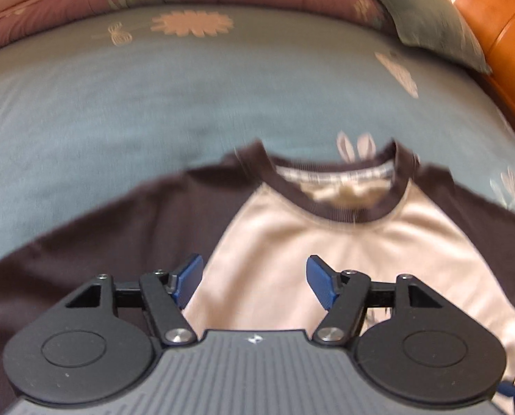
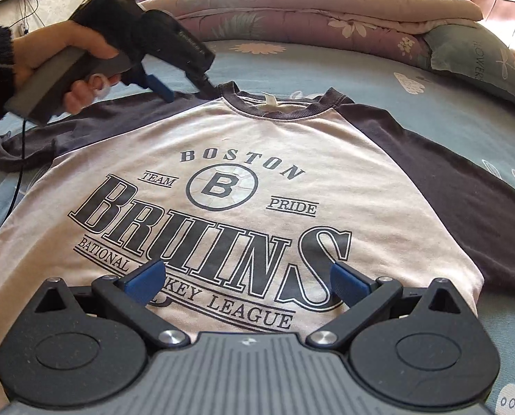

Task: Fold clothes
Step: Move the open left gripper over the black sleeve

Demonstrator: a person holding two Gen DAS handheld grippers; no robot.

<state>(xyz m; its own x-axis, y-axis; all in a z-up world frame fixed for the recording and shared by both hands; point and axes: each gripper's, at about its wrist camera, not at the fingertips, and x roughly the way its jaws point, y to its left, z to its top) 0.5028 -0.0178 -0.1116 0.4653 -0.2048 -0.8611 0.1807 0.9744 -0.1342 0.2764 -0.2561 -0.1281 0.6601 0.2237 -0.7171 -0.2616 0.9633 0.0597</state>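
Observation:
A raglan shirt (image 2: 257,131) with a white body, dark sleeves and a "Boston Bruins" print lies flat and face-up on the blue flowered bed sheet (image 1: 136,103). Its collar (image 1: 344,207) points toward the far side of the bed. My left gripper (image 1: 254,276) is open, hovering over the shirt (image 1: 326,242) near its left shoulder seam. The right wrist view shows that left gripper (image 2: 184,90) held in a person's hand (image 2: 67,52), with its fingers just left of the collar. My right gripper (image 2: 247,278) is open above the lower part of the print, nothing between its fingers.
A folded pink floral quilt (image 2: 292,10) lies along the far side of the bed. A teal pillow (image 2: 479,58) rests at the back right against an orange-brown headboard (image 1: 493,17). A thin black cable (image 2: 18,159) hangs down at the left over the sleeve end.

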